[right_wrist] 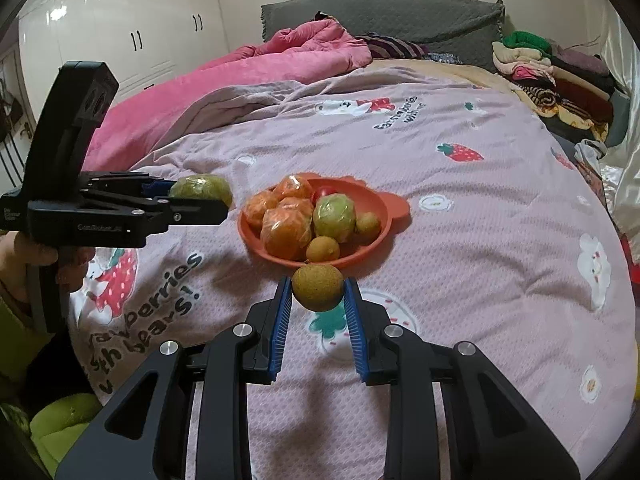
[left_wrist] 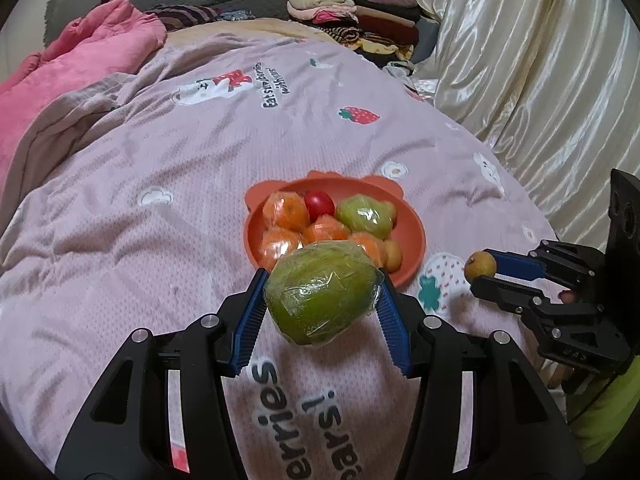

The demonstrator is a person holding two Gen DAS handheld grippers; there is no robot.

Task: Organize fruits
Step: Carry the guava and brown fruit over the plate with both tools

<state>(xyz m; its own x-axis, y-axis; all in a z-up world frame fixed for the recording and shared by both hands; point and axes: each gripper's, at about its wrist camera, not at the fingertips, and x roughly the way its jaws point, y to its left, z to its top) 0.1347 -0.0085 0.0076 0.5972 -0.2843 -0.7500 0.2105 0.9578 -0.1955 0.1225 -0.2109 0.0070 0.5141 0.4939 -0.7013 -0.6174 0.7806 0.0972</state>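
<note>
An orange bowl (left_wrist: 256, 236) (right_wrist: 374, 200) sits on the pink bedspread, filled with wrapped oranges (left_wrist: 286, 210) (right_wrist: 286, 232), a red tomato (left_wrist: 319, 204), a wrapped green fruit (left_wrist: 364, 216) (right_wrist: 334, 218) and small brown fruits (right_wrist: 323, 249). My left gripper (left_wrist: 322, 298) (right_wrist: 224, 206) is shut on a large plastic-wrapped green fruit (left_wrist: 322, 304) (right_wrist: 200, 186), held above the bedspread just in front of the bowl. My right gripper (right_wrist: 318, 294) (left_wrist: 478, 270) is shut on a small round brown fruit (right_wrist: 318, 286) (left_wrist: 480, 266), also lifted near the bowl's front rim.
The pink bedspread (left_wrist: 160, 184) with strawberry and bear prints covers the bed. A rumpled pink quilt (right_wrist: 240, 76) lies at the far left, folded clothes (right_wrist: 552, 76) are stacked far right, and a shiny cream curtain (left_wrist: 520, 60) hangs on the right. A hand (right_wrist: 24, 252) holds the left gripper's handle.
</note>
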